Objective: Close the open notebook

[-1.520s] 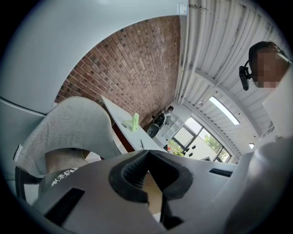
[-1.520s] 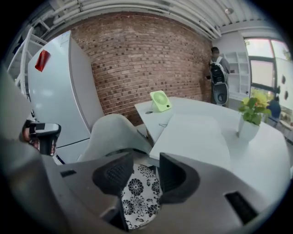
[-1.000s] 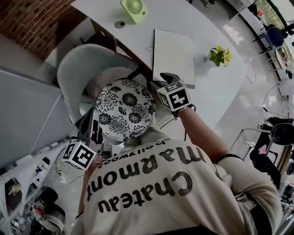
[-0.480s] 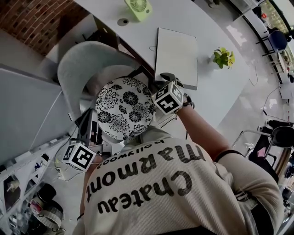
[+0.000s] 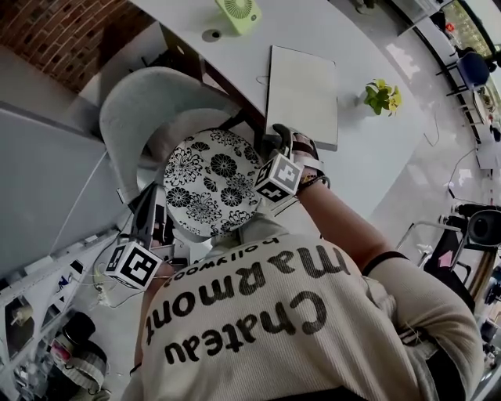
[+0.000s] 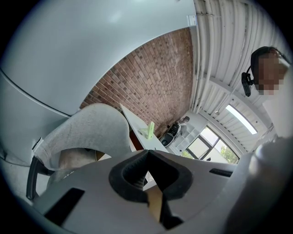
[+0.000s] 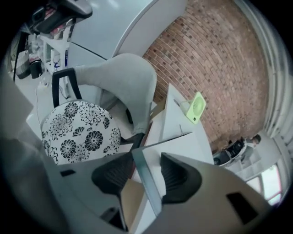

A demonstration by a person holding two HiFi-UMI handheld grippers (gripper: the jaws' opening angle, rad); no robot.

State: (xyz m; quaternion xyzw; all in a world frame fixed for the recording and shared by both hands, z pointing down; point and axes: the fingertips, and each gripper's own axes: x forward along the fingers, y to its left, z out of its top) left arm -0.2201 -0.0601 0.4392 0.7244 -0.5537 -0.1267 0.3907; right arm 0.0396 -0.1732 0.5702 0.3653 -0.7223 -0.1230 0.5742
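The notebook (image 5: 301,82) is a pale flat slab on the white table (image 5: 368,149), its near short edge toward me. My right gripper (image 5: 291,141) reaches that edge, and in the right gripper view the notebook's thin edge (image 7: 149,187) runs between the two pads. Those jaws have just been closing, but gaps still show on both sides of the edge. Whether a lid stands off a base I cannot tell. My left gripper (image 5: 159,192) hangs low at the left beside the chair, away from the notebook. Its pads meet at the tips with nothing held (image 6: 147,154).
A grey shell chair (image 5: 149,110) with a flower-print cushion (image 5: 211,184) stands at the table's near side. A green fan (image 5: 237,13) and a small potted plant (image 5: 379,95) sit on the table. Cluttered shelves (image 5: 47,329) are at the lower left.
My right gripper has rolled over and sunk a little, so its fingers now straddle the notebook's near edge. The left gripper has stayed where it was.
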